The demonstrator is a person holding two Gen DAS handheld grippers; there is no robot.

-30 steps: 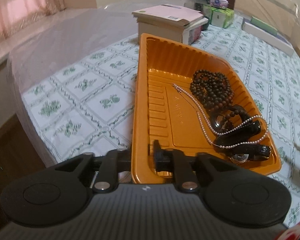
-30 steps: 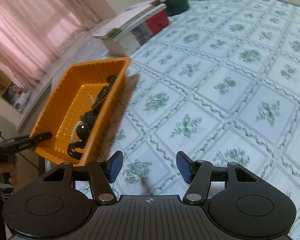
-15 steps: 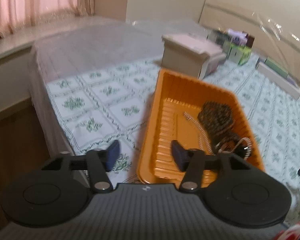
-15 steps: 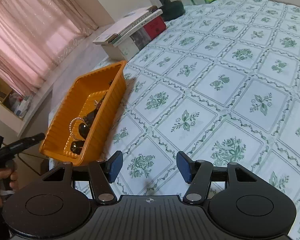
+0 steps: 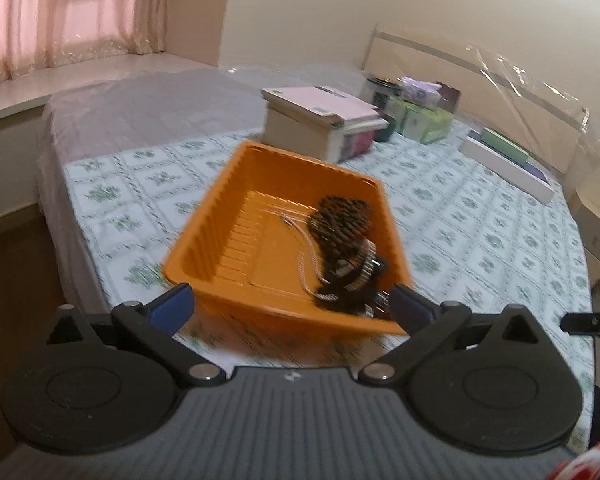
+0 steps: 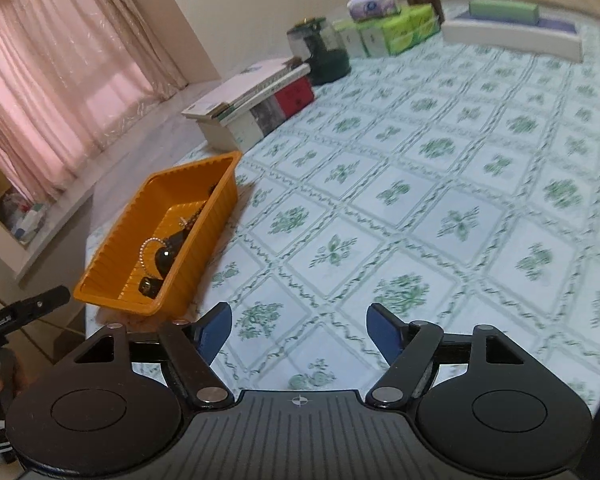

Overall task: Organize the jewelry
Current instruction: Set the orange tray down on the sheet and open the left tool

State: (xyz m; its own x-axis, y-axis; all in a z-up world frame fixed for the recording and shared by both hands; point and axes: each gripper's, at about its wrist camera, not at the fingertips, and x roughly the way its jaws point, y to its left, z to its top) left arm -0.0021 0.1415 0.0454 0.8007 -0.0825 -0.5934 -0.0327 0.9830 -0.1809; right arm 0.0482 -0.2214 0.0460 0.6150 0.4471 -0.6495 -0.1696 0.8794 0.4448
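While both claws hang apart, holding nothing, orange tray (image 5: 236, 216) sits near book stack (image 5: 320, 120). Left gripper (image 5: 288, 304), right gripper (image 6: 298, 330) just opened wider. Bead necklaces (image 5: 342, 220) lie inside tray. Sorting looks done; next, maybe pull away.

Left gripper (image 5: 288, 306) at six o'clock, its jaws just opened wide with nothing between them. An orange tray (image 5: 236, 216) sits at centre on a floral tablecloth (image 5: 480, 240), holding dark beads (image 5: 342, 216) and a pearl strand (image 5: 360, 270). Stacked books (image 5: 320, 116) lie at twelve o'clock.

Pink curtains (image 5: 68, 12) over window, cream wall (image 5: 340, 8), floral-sheeted bed (image 6: 440, 200), dim wooden floor (image 5: 12, 280)
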